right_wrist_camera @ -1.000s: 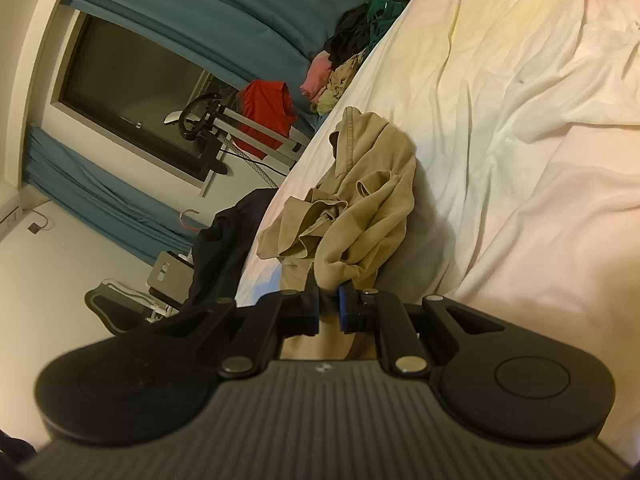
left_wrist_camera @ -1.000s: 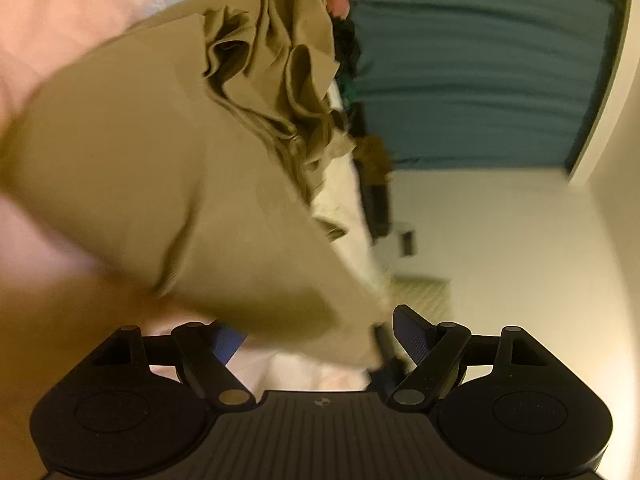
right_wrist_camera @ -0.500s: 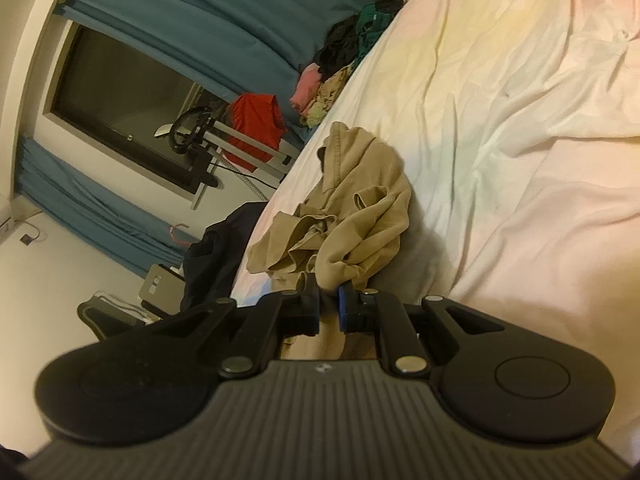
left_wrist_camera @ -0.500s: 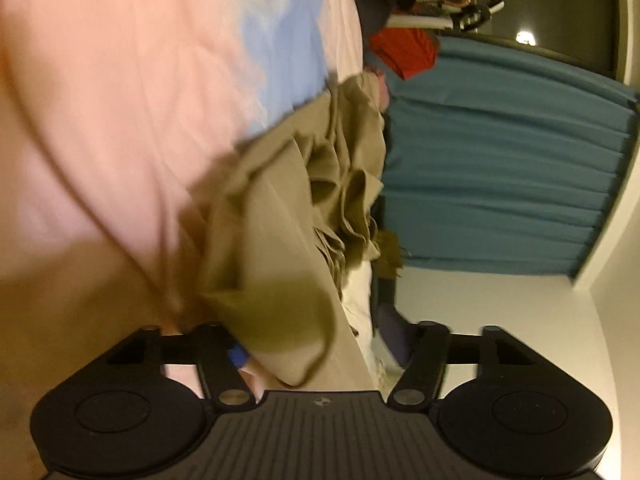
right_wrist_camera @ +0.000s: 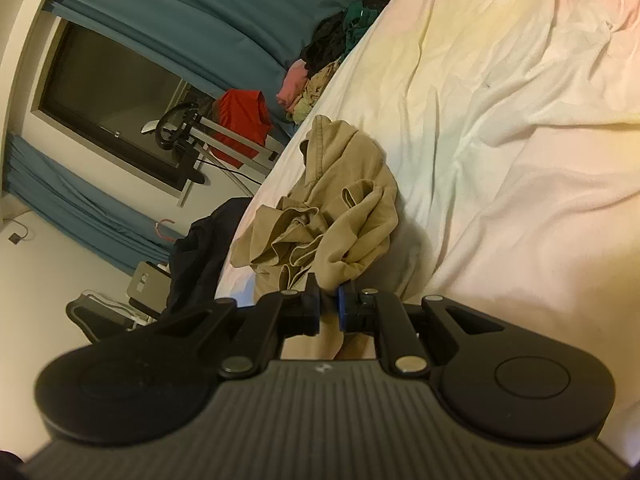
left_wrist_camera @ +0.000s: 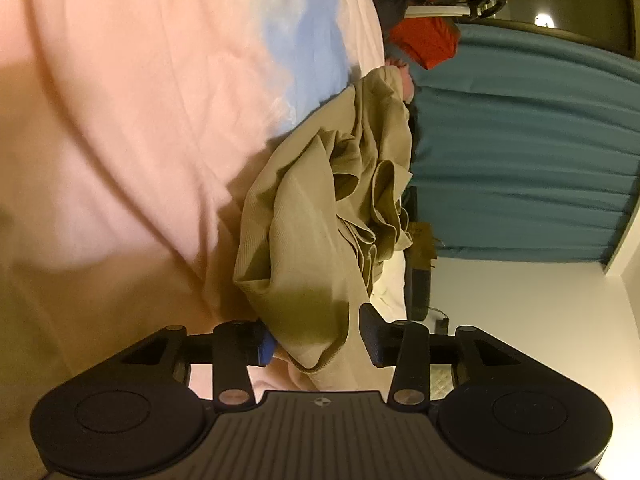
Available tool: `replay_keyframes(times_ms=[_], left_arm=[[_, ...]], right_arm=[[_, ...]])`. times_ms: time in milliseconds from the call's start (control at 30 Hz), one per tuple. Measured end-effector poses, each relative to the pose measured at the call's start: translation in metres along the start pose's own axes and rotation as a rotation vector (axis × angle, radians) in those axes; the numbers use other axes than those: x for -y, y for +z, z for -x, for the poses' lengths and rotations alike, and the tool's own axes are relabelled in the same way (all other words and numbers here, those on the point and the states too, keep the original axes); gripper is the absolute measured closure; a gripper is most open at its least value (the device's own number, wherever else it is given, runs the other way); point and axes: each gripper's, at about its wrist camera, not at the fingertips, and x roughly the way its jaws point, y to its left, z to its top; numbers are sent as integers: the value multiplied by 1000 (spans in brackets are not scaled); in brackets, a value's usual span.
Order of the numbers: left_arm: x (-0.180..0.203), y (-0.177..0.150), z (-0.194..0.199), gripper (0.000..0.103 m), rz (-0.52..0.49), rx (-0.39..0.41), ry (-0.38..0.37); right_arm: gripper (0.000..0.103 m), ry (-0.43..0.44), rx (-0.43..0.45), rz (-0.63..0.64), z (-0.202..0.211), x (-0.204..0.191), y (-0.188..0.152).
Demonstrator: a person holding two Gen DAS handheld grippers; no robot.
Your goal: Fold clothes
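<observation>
A crumpled khaki garment lies bunched near the edge of the bed. My right gripper is shut on a near fold of it. In the left wrist view the same khaki garment hangs down between the fingers of my left gripper. The left jaws stand wide apart around the cloth and do not pinch it. The fold's lowest edge drops behind the gripper body.
A pale pink and white bedsheet covers the bed. A pile of other clothes lies at the far edge. Teal curtains, a red garment on a rack, a dark cloth and a window lie beyond the bed edge.
My left gripper has swung and its view has tilted; the khaki cloth that covered the view now hangs narrower between its fingers, which stand closer together. My right gripper keeps its hold.
</observation>
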Motion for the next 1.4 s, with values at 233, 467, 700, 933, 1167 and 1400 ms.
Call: replay_keyframes(times_ms=[233,467,700,933,1167,1400], left_arm=[[4,1,-2,84,-47,20,-4],[31,9,-6,93,-183,38,-16],[69,-13,45,94,-352,73,-63],[80,-61,118,95,-358,80,-79],[76,-109,192,95,-290,59,-65],[77,-111,194,94,-244,48,-32]], right_arm=[[92,-13,-1,11,0,1,-1],[92,11,2,11,9,-8,1],[91,64,41,79,44,-37,-7],[91,106,59,141,95,-53,-22],[92,128,33,76,157,-38,-54],[91,109,37,52,165,-40,-61]])
